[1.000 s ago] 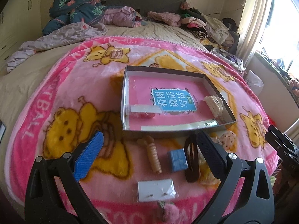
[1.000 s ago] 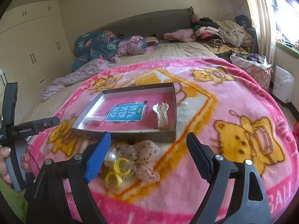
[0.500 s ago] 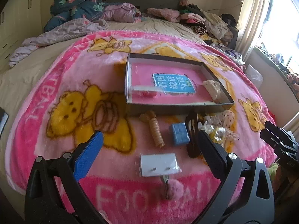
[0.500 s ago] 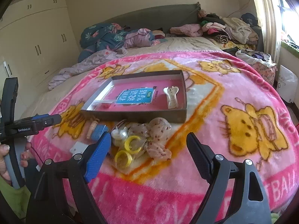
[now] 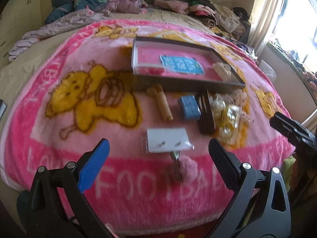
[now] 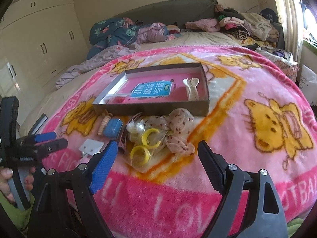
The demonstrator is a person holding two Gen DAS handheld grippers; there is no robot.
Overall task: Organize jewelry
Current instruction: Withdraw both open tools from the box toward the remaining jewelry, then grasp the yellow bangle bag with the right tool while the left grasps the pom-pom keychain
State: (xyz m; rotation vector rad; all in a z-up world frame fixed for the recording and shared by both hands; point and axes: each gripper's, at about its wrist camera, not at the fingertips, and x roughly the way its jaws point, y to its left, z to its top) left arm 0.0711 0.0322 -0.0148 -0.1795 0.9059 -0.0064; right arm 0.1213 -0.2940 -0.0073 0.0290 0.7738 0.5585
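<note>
A shallow dark box (image 5: 188,82) (image 6: 152,107) with a pink floor lies on a pink blanket; a cream hair claw (image 5: 222,70) (image 6: 193,90) rests inside it. In front of the box lie a tan spiral tie (image 5: 163,104), a small blue case (image 5: 189,107) (image 6: 113,128), a dark brown clip (image 5: 206,117), a bag of yellow rings (image 6: 146,144), a spotted scrunchie (image 6: 179,130) and a white earring card (image 5: 167,139) (image 6: 91,145). My left gripper (image 5: 158,148) hovers open just before the card. My right gripper (image 6: 156,148) stands open near the bag.
A clip with a pink pompom (image 5: 185,167) lies just below the card. Crumpled bedding (image 6: 122,31) and piled clothes (image 6: 249,25) fill the far end of the bed. A wardrobe (image 6: 35,45) stands at left, a window (image 5: 293,17) at right.
Both grippers have pulled back toward the blanket's near edge and sunk a little. The jewelry pieces now sit higher in both views. Both stay open.
</note>
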